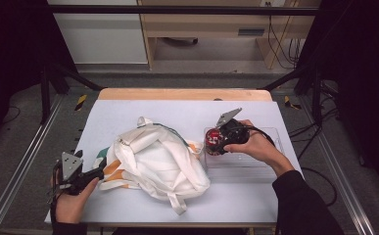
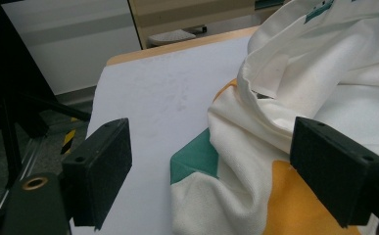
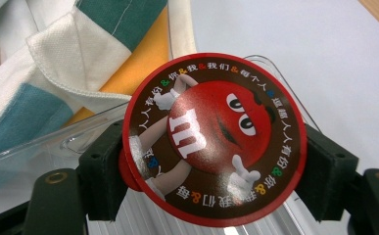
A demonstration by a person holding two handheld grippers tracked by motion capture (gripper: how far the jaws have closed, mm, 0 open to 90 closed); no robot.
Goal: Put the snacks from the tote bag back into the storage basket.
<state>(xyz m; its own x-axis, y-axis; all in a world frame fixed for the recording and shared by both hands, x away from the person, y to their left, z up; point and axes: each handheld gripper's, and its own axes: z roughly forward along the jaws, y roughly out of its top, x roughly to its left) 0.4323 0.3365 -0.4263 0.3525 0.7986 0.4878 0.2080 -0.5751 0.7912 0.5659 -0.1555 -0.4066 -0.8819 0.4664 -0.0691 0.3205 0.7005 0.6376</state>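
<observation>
A white cloth bag point(image 1: 155, 164) with green and orange patches lies crumpled in the middle of the white table point(image 1: 177, 112). My left gripper point(image 1: 101, 172) stands open at the bag's left edge; in the left gripper view the bag's cloth point(image 2: 255, 147) lies between its pads, apart from them. My right gripper point(image 1: 211, 142) is shut on a round red and brown candy tub point(image 1: 213, 140), held over the left end of a clear plastic tray point(image 1: 255, 166). The right gripper view looks onto the tub's lid point(image 3: 214, 139), which shows a red cartoon figure, with a black pad on each side of it.
The clear tray point(image 3: 40, 142) lies on the table to the right of the bag, touching its orange corner. A wooden strip point(image 1: 184, 94) runs along the table's far edge. Metal frame rails point(image 1: 20, 166) flank the table on both sides.
</observation>
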